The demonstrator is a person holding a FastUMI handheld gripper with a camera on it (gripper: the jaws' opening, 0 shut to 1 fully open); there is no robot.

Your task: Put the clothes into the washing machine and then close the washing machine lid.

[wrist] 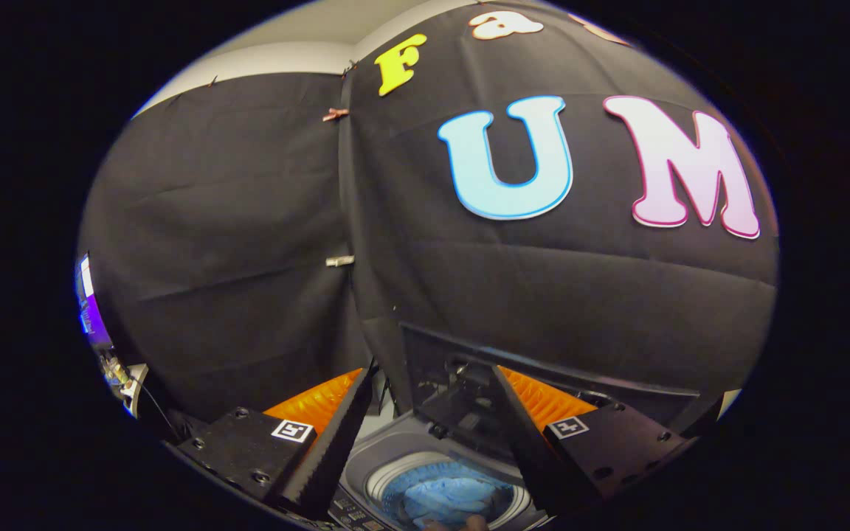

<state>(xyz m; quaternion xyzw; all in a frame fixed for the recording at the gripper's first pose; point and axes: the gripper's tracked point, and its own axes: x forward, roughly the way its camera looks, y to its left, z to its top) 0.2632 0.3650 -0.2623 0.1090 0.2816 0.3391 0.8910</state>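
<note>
Claw [432,435]: screwed blocks, square tags, ridged fingers.

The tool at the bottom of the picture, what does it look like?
The tool has two long fingers with ridged, saw-like inner edges. Each sits on a black block with screws and a small square black-and-white marker. Ribbed orange parts show behind the blocks. The fingers stand apart, above the washing machine with blue clothes inside.

black cloth walls [248,221] meet at a clipped seam – pale ceiling [299,33] above them.
</note>
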